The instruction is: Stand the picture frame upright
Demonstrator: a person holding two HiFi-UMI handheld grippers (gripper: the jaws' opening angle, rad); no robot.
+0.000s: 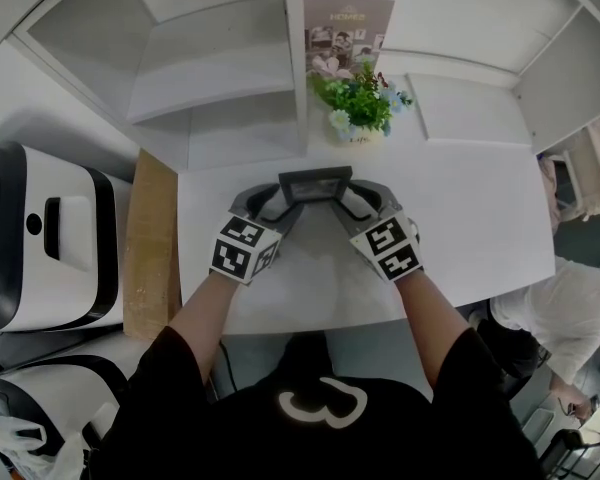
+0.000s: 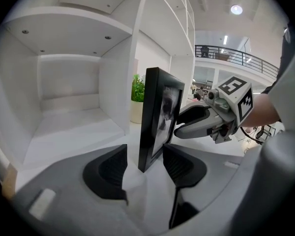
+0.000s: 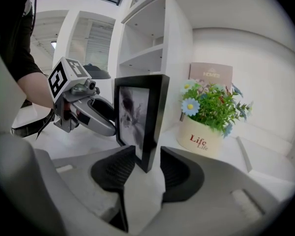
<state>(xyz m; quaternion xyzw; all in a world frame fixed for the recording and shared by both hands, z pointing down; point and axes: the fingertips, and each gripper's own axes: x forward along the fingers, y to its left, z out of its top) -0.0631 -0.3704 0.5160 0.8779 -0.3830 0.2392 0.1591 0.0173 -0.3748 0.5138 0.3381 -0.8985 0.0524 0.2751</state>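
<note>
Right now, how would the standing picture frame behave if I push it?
The picture frame is tall and thin and stands on its narrow bottom edge, so a light push on its face would probably tip it. It looks rigid, not floppy. Its glossy front may be glass, so a fall on the table could crack it.

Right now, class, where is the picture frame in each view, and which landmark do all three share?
Head view: picture frame just above centre.
Left gripper view: frame at centre, upright between the open jaws.
Right gripper view: frame at centre, upright between the open jaws.
Shared landmark: the potted plant.
</note>
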